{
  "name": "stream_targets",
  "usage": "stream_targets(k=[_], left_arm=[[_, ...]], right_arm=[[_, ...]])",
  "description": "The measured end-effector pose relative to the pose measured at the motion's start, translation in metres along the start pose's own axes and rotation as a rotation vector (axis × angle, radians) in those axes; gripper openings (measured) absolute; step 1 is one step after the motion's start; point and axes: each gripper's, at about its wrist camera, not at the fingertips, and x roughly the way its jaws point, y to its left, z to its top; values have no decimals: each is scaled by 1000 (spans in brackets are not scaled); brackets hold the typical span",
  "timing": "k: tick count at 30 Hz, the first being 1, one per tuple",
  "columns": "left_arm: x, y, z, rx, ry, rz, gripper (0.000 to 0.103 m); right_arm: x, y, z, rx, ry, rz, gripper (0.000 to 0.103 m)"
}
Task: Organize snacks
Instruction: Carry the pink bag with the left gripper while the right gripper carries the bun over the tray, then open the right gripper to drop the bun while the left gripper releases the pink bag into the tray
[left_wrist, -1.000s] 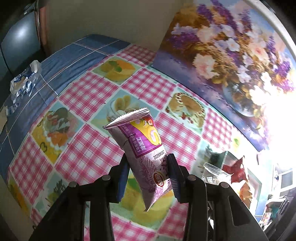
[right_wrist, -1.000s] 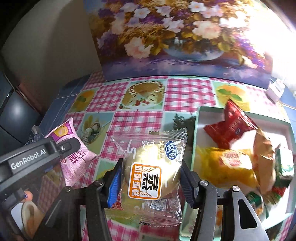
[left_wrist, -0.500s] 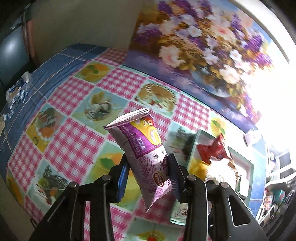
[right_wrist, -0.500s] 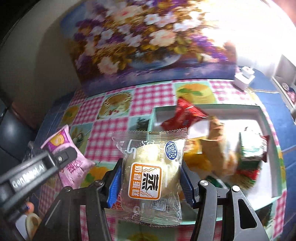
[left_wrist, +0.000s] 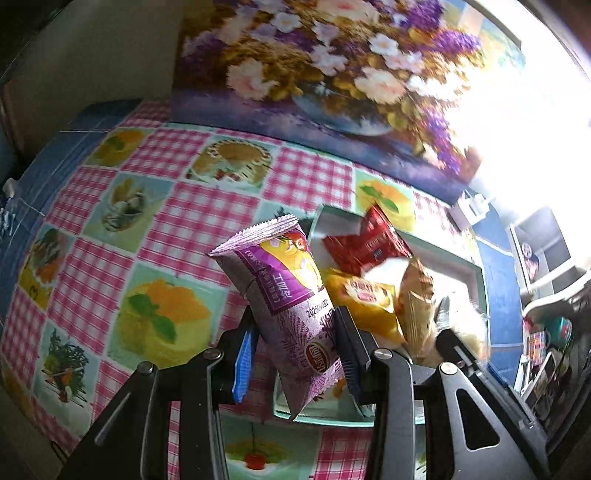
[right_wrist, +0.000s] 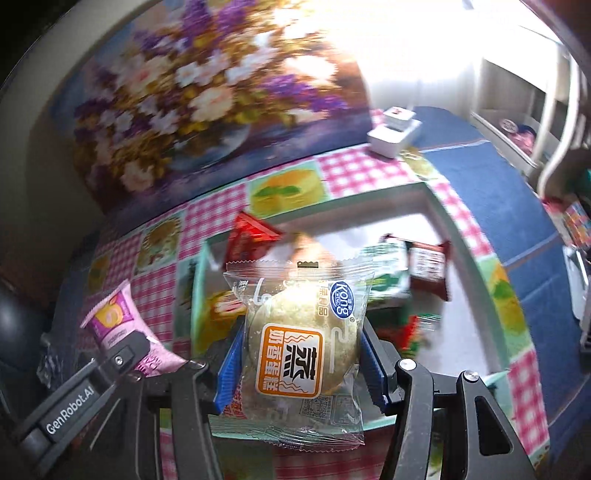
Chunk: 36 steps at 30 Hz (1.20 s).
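My left gripper (left_wrist: 297, 354) is shut on a purple snack pack (left_wrist: 284, 295), held upright above the near left corner of a shallow green-rimmed tray (left_wrist: 480, 280). My right gripper (right_wrist: 299, 365) is shut on a clear-wrapped steamed cake (right_wrist: 301, 347) with an orange label, hanging over the tray (right_wrist: 491, 314). In the right wrist view the left gripper (right_wrist: 122, 354) and its purple pack (right_wrist: 114, 317) show at the lower left. Several snacks lie in the tray: a red pack (left_wrist: 369, 243), a yellow pack (left_wrist: 365, 299), a tan pack (left_wrist: 417, 291), and green (right_wrist: 388, 273) and brown packs (right_wrist: 428, 266).
A pink checked tablecloth (left_wrist: 177, 221) with dessert pictures covers the table. A flower painting (left_wrist: 332, 74) leans at the back. A white box (right_wrist: 393, 133) sits at the far right of the table. Shelves and clutter (left_wrist: 546, 332) stand to the right.
Both grippers have swung to the right across the table with their packs; the tray, at the right edge before, now lies under and just ahead of them.
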Motion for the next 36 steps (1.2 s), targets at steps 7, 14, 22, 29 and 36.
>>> stream_targets(k=[7, 14, 22, 29, 36], left_arm=[[14, -20, -9, 66, 37, 8, 43], [32, -32, -14, 106, 81, 12, 43], [44, -39, -13, 119, 108, 3, 43], [53, -41, -10, 116, 125, 7, 43], [57, -39, -10, 109, 146, -7, 43]], right_arm=[[-1, -33, -3, 73, 5, -28, 60], [3, -45, -3, 97, 20, -35, 60], [16, -45, -5, 89, 60, -40, 60], [22, -49, -7, 96, 83, -53, 60], [26, -52, -8, 101, 98, -65, 60]])
